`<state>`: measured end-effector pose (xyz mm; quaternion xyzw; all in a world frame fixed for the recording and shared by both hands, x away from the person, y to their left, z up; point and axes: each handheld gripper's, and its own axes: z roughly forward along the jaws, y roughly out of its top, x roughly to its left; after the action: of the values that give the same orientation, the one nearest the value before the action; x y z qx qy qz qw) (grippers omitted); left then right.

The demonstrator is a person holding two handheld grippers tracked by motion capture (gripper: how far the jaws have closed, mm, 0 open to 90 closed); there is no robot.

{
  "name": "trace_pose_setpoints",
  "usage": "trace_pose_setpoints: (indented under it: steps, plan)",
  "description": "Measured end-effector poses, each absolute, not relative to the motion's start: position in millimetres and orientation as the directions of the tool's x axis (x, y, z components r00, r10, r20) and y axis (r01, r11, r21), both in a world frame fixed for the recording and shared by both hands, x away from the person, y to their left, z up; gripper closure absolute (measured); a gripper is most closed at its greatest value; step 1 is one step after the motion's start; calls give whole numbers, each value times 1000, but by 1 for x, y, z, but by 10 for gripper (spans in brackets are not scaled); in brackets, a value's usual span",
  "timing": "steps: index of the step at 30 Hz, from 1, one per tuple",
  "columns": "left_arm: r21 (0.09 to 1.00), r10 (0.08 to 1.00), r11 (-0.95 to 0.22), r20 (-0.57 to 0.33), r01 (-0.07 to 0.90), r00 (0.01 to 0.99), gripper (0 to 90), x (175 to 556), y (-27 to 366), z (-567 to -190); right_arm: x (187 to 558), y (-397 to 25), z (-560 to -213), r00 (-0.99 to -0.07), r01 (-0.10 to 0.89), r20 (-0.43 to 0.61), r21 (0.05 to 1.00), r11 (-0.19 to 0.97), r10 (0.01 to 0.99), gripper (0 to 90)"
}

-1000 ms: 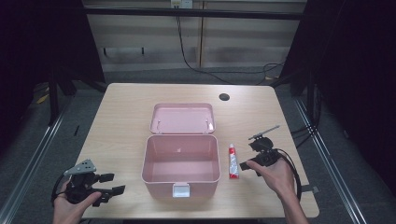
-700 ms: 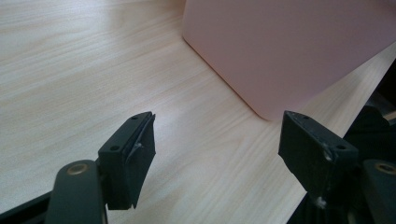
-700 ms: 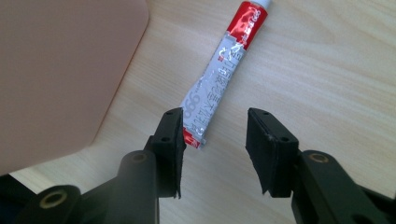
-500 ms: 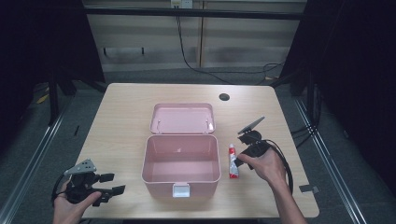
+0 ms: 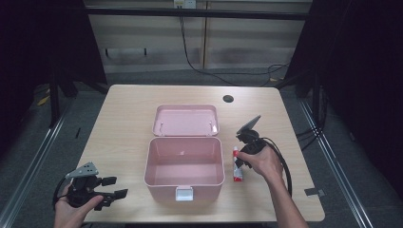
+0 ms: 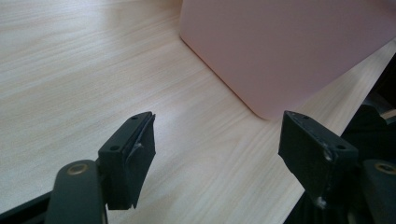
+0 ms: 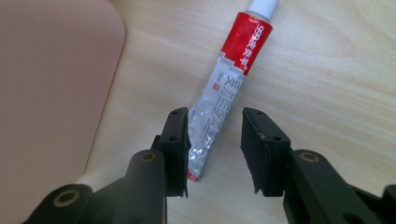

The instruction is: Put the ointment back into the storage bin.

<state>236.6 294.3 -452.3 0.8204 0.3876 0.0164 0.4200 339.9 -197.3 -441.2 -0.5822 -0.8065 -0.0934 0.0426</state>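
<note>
The right claw [image 7: 215, 149] has come down over the tube [image 7: 224, 88] beside the pink box [image 5: 184, 166], toward the counter's [image 5: 123, 118] right edge, jaws spread astride its crimped end; the left claw [image 6: 217, 163] stays spread near the front left corner.

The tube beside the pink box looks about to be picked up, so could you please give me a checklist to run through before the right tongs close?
1. Right tongs open: ok, a clear gap shows between the jaws.
2. Tube between the jaws: not ok, its flat end lies against one jaw, off centre, and the other side of the gap is bare table.
3. Tube free of the pink box: ok, it lies flat on the table, apart from the box wall.
4. Box open and empty: ok, lid folded back, nothing seen inside.
5. Left tongs out of the way: ok, open, near the table's front left corner.
6. Cap tight: cannot tell.
</note>
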Motion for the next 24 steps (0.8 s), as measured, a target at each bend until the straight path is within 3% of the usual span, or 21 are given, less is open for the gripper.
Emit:
trace_pose_setpoints:
  steps: [24]
  plan:
    - [702, 644, -347, -303, 621, 703, 271, 235, 293, -452, 354, -184, -461, -287, 957, 124, 73, 280, 950, 619]
